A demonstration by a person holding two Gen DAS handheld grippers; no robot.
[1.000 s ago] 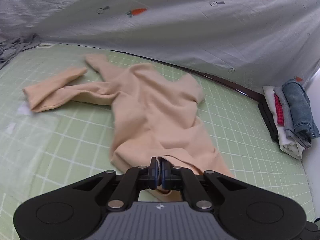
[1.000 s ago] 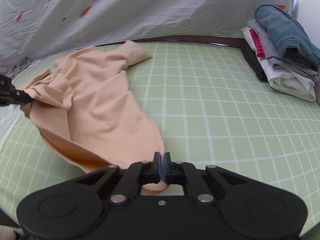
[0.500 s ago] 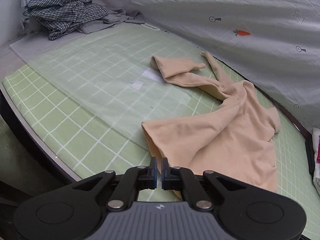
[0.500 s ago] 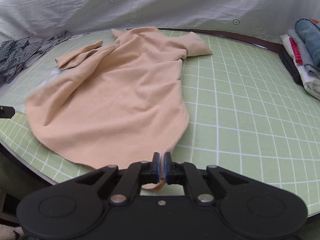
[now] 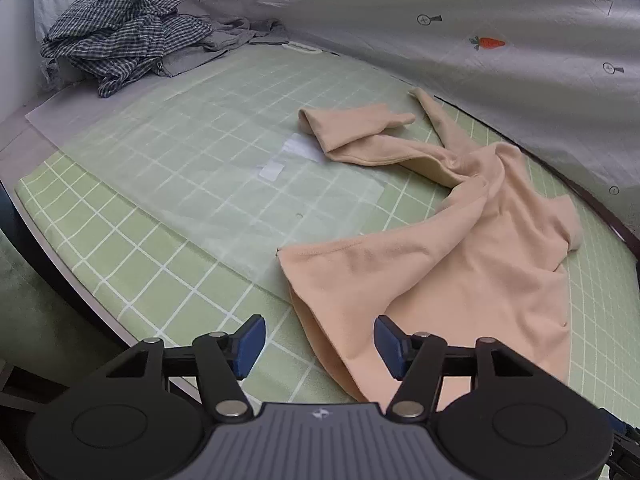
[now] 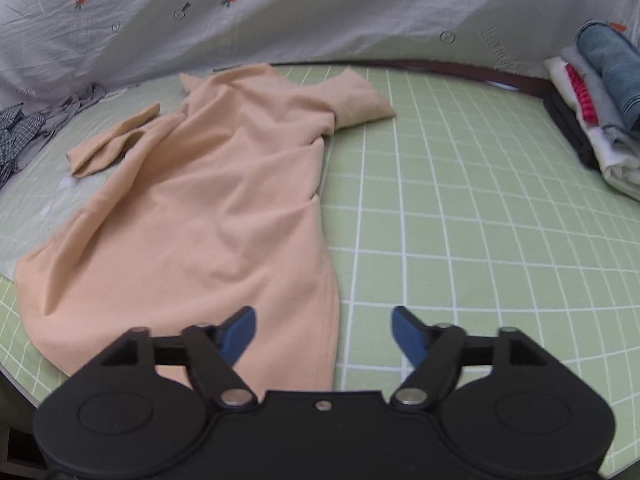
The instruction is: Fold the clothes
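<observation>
A peach long-sleeved garment (image 5: 460, 264) lies spread on the green grid mat (image 5: 168, 184), its hem toward me and one sleeve (image 5: 360, 128) folded over at the far side. It also shows in the right wrist view (image 6: 208, 216). My left gripper (image 5: 318, 346) is open and empty, just above the hem's left corner. My right gripper (image 6: 324, 334) is open and empty, over the hem's right corner.
A pile of checked and grey clothes (image 5: 124, 36) lies at the mat's far left. A stack of folded clothes (image 6: 600, 100) stands at the right edge. A grey carrot-print sheet (image 6: 320, 12) hangs behind. The mat's near edge (image 5: 60, 240) drops off.
Both grippers pulled the hem toward the near edge and spread the garment flat. Both then opened and let go of the hem.
</observation>
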